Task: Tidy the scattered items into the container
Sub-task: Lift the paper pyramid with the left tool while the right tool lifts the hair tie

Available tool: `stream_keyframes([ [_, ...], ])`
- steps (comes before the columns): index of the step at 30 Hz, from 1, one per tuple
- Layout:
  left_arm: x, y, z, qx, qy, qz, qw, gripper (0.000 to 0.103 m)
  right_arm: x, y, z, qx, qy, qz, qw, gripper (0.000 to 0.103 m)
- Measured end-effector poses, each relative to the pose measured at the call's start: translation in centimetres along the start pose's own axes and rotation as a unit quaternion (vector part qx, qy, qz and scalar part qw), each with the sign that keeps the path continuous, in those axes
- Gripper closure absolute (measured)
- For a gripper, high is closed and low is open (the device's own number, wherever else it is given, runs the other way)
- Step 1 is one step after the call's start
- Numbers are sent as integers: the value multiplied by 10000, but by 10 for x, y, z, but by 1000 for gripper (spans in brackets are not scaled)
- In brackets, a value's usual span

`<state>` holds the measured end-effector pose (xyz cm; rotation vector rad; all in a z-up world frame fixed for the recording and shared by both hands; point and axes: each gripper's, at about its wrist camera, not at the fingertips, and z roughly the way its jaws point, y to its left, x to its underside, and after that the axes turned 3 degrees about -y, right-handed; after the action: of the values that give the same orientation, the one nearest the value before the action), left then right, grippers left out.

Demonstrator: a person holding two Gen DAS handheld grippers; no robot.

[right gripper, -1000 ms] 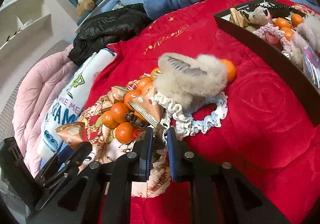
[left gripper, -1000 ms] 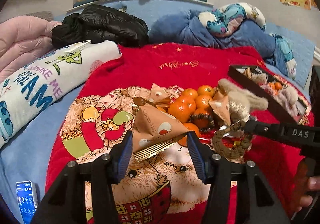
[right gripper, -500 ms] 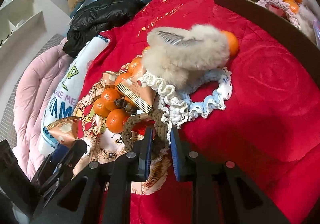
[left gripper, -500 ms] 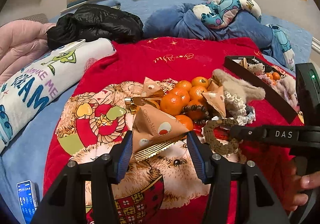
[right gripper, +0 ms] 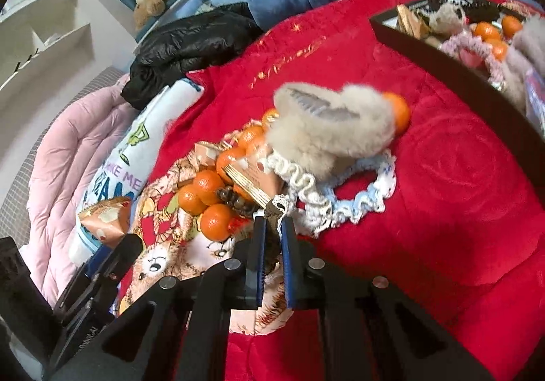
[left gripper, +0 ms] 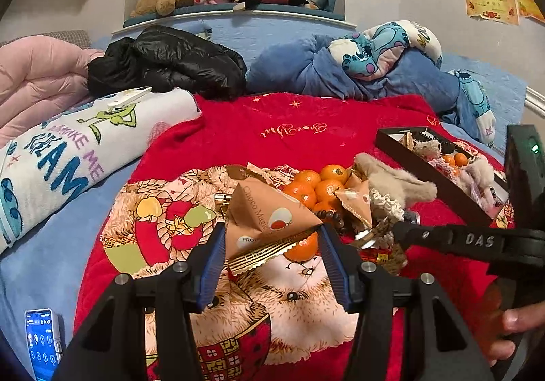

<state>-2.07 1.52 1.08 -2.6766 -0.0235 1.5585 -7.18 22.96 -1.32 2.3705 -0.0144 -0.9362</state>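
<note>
Both grippers loaded, ready to carry to the box.

The left gripper (left gripper: 272, 241) is clamped across the gold seam of a triangular snack packet (left gripper: 264, 221), gripped at the flat edge, likely so the puffy body is not crushed. The right gripper (right gripper: 272, 234) is pinched together on a brown scrunchie (right gripper: 274, 210), which droops between its fingers. Ahead of both lie the remaining mandarins (left gripper: 313, 185) and a furry hair claw (right gripper: 332, 128) on the bed's red blanket (right gripper: 442, 176); the dark box (right gripper: 453, 50) sits further off, ahead and to the right of the right gripper, already part-filled.
</note>
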Motion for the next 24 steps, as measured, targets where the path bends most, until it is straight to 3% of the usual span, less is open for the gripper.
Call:
stream_keyframes([
  [13, 2, -4, -1, 238, 67, -92, 9997, 47, -8, 9, -33, 6, -642, -310, 9975, 92],
  [24, 5, -30, -2, 403, 137, 69, 9991, 47, -13, -6, -48, 64, -767, -207, 9968, 92],
])
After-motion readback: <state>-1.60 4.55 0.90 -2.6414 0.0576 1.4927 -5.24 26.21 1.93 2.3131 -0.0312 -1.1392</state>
